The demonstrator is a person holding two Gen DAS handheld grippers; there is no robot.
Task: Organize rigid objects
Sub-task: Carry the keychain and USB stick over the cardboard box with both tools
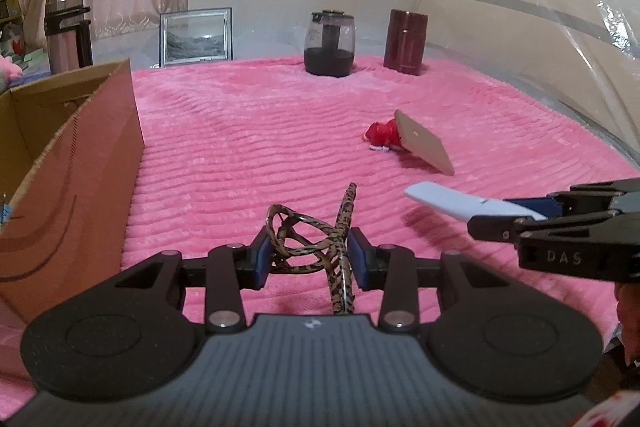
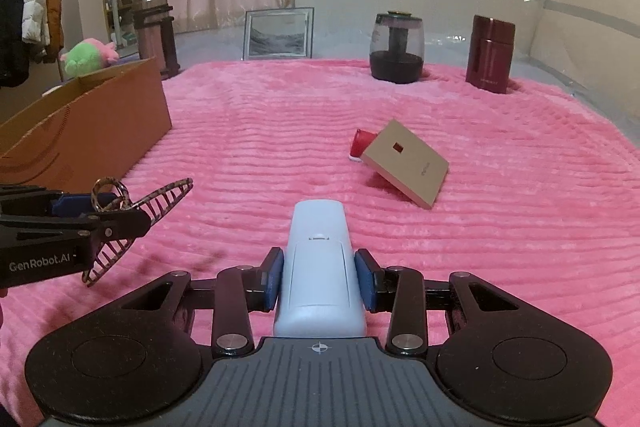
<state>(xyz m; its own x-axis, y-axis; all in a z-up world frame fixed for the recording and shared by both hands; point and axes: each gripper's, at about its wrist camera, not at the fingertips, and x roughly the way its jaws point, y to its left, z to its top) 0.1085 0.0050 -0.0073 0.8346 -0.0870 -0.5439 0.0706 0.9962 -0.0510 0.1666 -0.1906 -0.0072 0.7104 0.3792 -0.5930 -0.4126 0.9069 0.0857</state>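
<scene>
My left gripper (image 1: 310, 259) is shut on a leopard-print hair claw clip (image 1: 316, 245) and holds it above the pink blanket; the clip also shows in the right wrist view (image 2: 136, 211). My right gripper (image 2: 319, 281) is shut on a light blue remote-like device (image 2: 319, 267), which also shows in the left wrist view (image 1: 452, 205). An open cardboard box (image 1: 76, 167) stands at the left, also seen in the right wrist view (image 2: 92, 131). A tan flat box (image 2: 406, 163) leans on a small red object (image 2: 362, 143) mid-blanket.
At the far edge of the blanket stand a dark glass jar (image 2: 396, 47), a maroon flask (image 2: 490, 55) and a picture frame (image 2: 278, 35). A tall thermos (image 1: 66, 29) stands behind the cardboard box. A clear plastic sheet (image 1: 540, 27) rises at the right.
</scene>
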